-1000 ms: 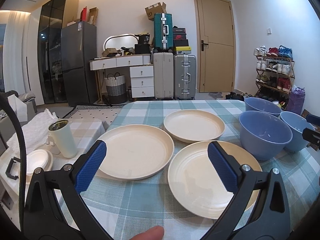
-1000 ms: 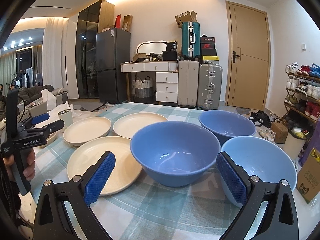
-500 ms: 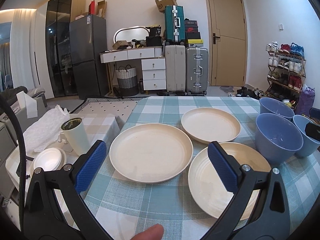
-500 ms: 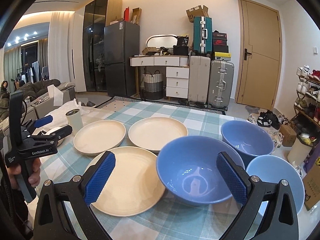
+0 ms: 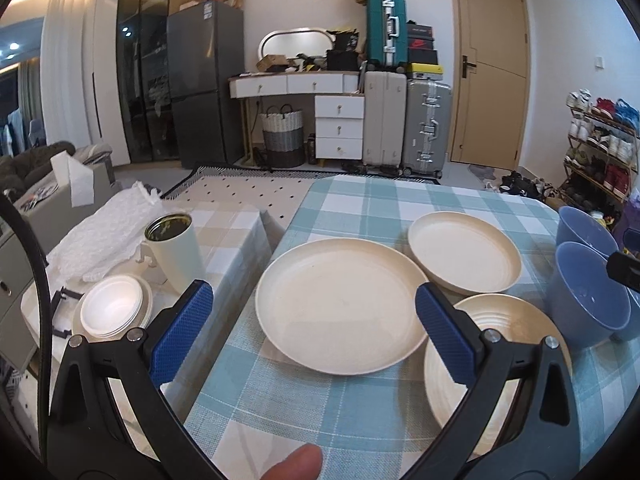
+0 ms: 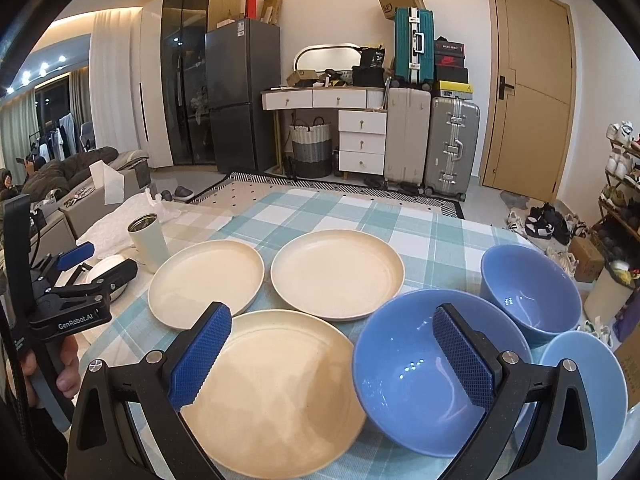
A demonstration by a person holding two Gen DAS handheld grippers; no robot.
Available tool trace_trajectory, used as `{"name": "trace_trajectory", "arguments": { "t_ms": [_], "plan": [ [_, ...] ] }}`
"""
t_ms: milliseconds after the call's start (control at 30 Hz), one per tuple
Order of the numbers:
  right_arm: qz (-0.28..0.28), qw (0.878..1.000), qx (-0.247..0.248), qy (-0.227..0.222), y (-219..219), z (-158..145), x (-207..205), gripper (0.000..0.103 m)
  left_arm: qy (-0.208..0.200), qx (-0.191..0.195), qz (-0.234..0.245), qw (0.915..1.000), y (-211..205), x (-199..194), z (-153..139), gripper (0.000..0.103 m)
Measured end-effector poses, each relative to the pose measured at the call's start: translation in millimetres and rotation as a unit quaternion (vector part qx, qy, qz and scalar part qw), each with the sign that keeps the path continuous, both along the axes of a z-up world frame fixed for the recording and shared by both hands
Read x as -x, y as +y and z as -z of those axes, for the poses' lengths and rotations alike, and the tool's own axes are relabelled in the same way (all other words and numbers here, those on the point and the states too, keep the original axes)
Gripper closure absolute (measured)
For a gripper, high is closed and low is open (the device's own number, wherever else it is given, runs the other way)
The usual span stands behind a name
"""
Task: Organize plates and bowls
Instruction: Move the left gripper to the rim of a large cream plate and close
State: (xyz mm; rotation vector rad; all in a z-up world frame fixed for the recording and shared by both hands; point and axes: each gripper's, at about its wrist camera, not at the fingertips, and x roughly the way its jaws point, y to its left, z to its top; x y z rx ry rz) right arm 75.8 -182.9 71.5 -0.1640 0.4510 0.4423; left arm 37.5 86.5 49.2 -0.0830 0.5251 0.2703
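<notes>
**Plates and bowls on the checked table; both grippers empty**

Three cream plates lie on the teal-and-white checked tablecloth (image 5: 360,200). From the left wrist view, the left plate (image 5: 340,304) sits directly ahead of the left gripper (image 5: 314,320), framed between its two blue pads, which are spread wide with nothing between them. The far plate (image 5: 464,252) lies behind and to the right, its rim just beside the left plate's. The near plate (image 5: 496,360) is partly hidden behind the right-hand finger; its rim appears to tuck under the left plate's edge, contact not certain.

Right wrist view: the right gripper (image 6: 330,356) is likewise spread wide and holds nothing. Its left pad stands over the near plate (image 6: 280,388); its right pad stands in front of the large blue bowl (image 6: 416,372). That bowl sits just beside the near plate. A second blue bowl (image 6: 532,288) stands behind it, and a lighter blue bowl (image 6: 588,384) is at the right edge, close against the large bowl.

Off the table's left side: a white tumbler (image 5: 176,252) and a stack of small white dishes (image 5: 112,312) on a beige checked surface. A fingertip (image 5: 296,466) shows at the bottom of the left view.
</notes>
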Motion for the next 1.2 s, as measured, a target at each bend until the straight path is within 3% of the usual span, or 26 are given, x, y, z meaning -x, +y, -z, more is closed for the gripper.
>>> {"name": "trace_trajectory", "arguments": {
  "t_ms": [400, 833, 1200],
  "plan": [
    [-0.030, 0.999, 0.012, 0.015, 35, 4, -38, 0.000, 0.006, 0.032, -0.021, 0.9993, 41, -28, 11, 0.002],
    [-0.058, 0.997, 0.017, 0.053, 72, 24, -74, 0.001, 0.067, 0.035, -0.005, 0.9971, 52, -67, 41, 0.002],
    [-0.097, 0.991, 0.030, 0.081, 108, 38, -90, 0.009, 0.084, 0.045, -0.022, 0.9952, 65, -84, 60, 0.002]
  ]
}}
